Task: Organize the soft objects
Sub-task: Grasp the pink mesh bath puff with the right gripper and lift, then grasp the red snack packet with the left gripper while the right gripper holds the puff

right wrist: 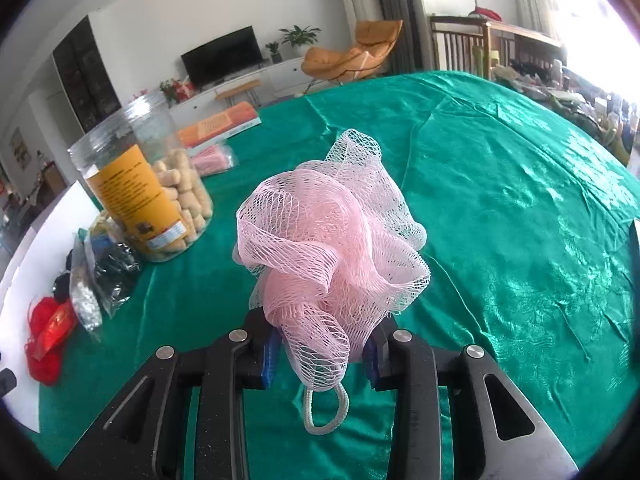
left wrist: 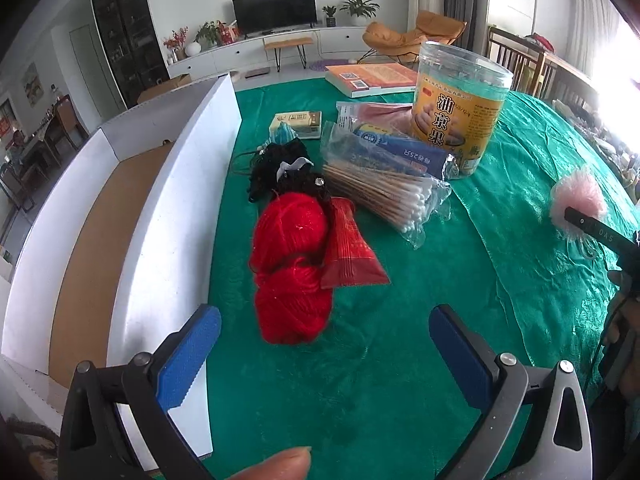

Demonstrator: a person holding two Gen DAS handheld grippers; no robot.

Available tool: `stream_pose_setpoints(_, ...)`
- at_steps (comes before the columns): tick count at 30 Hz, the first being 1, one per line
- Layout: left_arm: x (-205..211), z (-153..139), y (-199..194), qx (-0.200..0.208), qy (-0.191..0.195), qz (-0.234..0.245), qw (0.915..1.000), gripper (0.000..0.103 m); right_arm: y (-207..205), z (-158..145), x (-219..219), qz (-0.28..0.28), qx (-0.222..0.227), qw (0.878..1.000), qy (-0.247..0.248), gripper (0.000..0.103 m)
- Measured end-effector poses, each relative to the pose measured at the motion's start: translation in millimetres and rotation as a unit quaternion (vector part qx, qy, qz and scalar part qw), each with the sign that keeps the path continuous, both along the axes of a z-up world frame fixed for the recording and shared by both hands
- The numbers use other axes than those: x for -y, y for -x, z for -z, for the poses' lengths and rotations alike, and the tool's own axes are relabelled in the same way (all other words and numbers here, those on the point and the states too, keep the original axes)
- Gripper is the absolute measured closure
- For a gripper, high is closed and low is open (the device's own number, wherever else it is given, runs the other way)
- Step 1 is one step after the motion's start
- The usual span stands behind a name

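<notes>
My right gripper (right wrist: 322, 348) is shut on a pink mesh bath sponge (right wrist: 332, 240), held above the green tablecloth (right wrist: 500, 200) with its white cord loop hanging below the jaws. The same sponge (left wrist: 576, 194) shows at the right edge of the left wrist view. My left gripper (left wrist: 324, 320) stands open just in front of a red yarn ball (left wrist: 292, 264), nothing between its blue pads (left wrist: 192, 356). Behind the yarn lies a black knitted bundle (left wrist: 288, 168). A white cardboard box (left wrist: 168, 208) with a brown floor stands open at the left.
A red foil packet (left wrist: 348, 248) leans on the yarn. Behind it are a bag of cotton swabs (left wrist: 384, 188), a blue packet, a tall clear snack jar (left wrist: 460, 108), a small carton (left wrist: 296, 120) and a book (left wrist: 372, 78). A fingertip (left wrist: 280, 464) shows at the bottom edge.
</notes>
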State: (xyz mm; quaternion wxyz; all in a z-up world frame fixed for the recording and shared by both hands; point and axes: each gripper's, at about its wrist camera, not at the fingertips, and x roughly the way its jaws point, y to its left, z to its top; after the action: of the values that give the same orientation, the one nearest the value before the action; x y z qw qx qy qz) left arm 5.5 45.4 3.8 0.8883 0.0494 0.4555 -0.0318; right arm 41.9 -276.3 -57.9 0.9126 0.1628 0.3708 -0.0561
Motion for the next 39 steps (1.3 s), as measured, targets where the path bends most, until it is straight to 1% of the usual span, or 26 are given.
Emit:
stream_pose_setpoints(3,5,0,-3,-0.008,-0.006,0.010,0.9999,0.000,-2,1,1,0.002,0.005,1.000,-0.008,0.065)
stream_pose_setpoints(6,4,-2,-10,-0.010,-0.016,0.013,0.9997,0.000,5,3,5,0.011,0.001,1.000,-0.026,0.061)
stream_pose_setpoints(10,-7,-8,-33,-0.024,-0.003,-0.002,0.9997,0.000,7,5,8,0.017,0.000,0.999,-0.043,0.057)
stream_pose_setpoints(13,-2,-10,-57,-0.026,0.013,0.004,0.9996,0.000,7,5,7,0.014,0.001,0.999,-0.043,0.056)
stream_pose_setpoints(14,4,-8,-65,-0.032,0.016,0.013,0.9993,0.000,7,5,6,0.012,0.001,0.999,-0.041,0.056)
stream_pose_setpoints(16,19,4,-80,-0.059,0.012,0.036,0.9975,0.000,8,4,5,0.011,0.001,0.999,-0.040,0.056)
stream_pose_setpoints(18,39,23,-91,-0.090,-0.010,0.055,0.9944,0.000,9,4,5,0.012,0.003,0.999,-0.040,0.056)
stream_pose_setpoints(19,51,32,-92,-0.100,-0.015,0.073,0.9922,0.000,9,4,6,0.013,0.004,0.999,-0.042,0.056)
stream_pose_setpoints(20,64,41,-92,-0.114,-0.009,0.103,0.9881,0.000,10,3,7,0.014,0.005,0.999,-0.044,0.056)
stream_pose_setpoints(21,76,51,-91,-0.135,-0.005,0.131,0.9821,0.000,10,4,7,0.016,0.005,0.999,-0.046,0.056)
stream_pose_setpoints(22,86,59,-88,-0.152,-0.007,0.147,0.9775,0.000,11,4,8,0.017,0.005,0.999,-0.049,0.056)
stream_pose_setpoints(23,93,60,-83,-0.155,-0.009,0.160,0.9749,0.000,11,4,9,0.017,0.005,0.999,-0.051,0.056)
stream_pose_setpoints(24,96,58,-78,-0.145,-0.011,0.170,0.9746,0.000,11,4,9,0.018,0.005,0.999,-0.052,0.056)
stream_pose_setpoints(25,95,54,-74,-0.129,-0.011,0.171,0.9767,0.000,11,4,9,0.018,0.006,0.998,-0.052,0.056)
stream_pose_setpoints(26,89,50,-73,-0.118,-0.005,0.158,0.9804,0.000,12,3,9,0.018,0.007,0.998,-0.052,0.056)
stream_pose_setpoints(28,71,50,-80,-0.124,0.020,0.122,0.9846,0.000,11,3,8,0.017,0.009,0.998,-0.053,0.056)
stream_pose_setpoints(30,51,58,-92,-0.142,0.045,0.071,0.9863,0.000,9,5,8,0.014,0.006,0.998,-0.055,0.055)
stream_pose_setpoints(32,40,62,-100,-0.147,0.064,0.040,0.9863,0.000,8,5,6,0.010,0.004,0.998,-0.056,0.055)
stream_pose_setpoints(34,39,62,-108,-0.140,0.058,0.024,0.9881,0.000,8,5,5,0.007,0.005,0.999,-0.052,0.055)
stream_pose_setpoints(36,41,69,-116,-0.151,0.043,0.001,0.9877,0.000,9,4,4,0.007,0.007,0.999,-0.049,0.054)
stream_pose_setpoints(37,43,71,-119,-0.154,0.033,-0.005,0.9875,0.000,9,4,4,0.007,0.006,0.999,-0.049,0.054)
stream_pose_setpoints(39,52,77,-118,-0.158,-0.002,-0.003,0.9874,0.000,10,4,5,0.010,0.005,0.999,-0.050,0.054)
